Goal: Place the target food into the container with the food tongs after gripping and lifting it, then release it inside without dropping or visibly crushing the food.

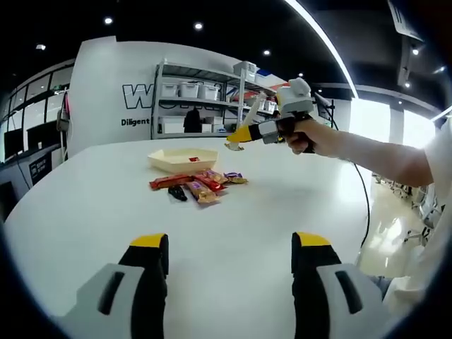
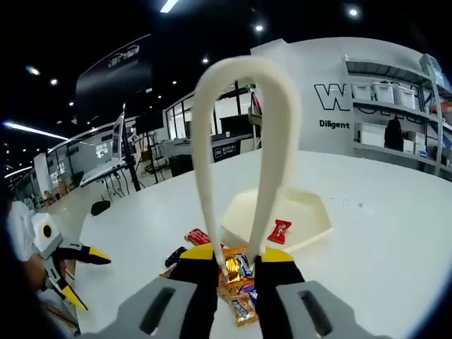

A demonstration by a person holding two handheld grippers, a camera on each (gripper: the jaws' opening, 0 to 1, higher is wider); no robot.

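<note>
White worktop (image 1: 85, 212): left gripper (image 1: 229, 254) jaws apart, holding nothing; right gripper (image 2: 236, 265) clamped on cream tongs (image 2: 244, 141), tips hidden behind jaws; wrapped snacks (image 1: 201, 185) piled near the container (image 2: 304, 219), 1 red snack (image 2: 280, 230) inside, labels unreadable.

Both views are bright and evenly lit by ceiling spotlights (image 1: 198, 26) and a long light strip (image 1: 321, 39); daylight glares through the windows (image 1: 408, 128). The white desk (image 1: 92, 212) shows only soft shadows. Fisheye bending curves the edges, and the nearby tongs (image 2: 244, 162) look slightly soft.
</note>
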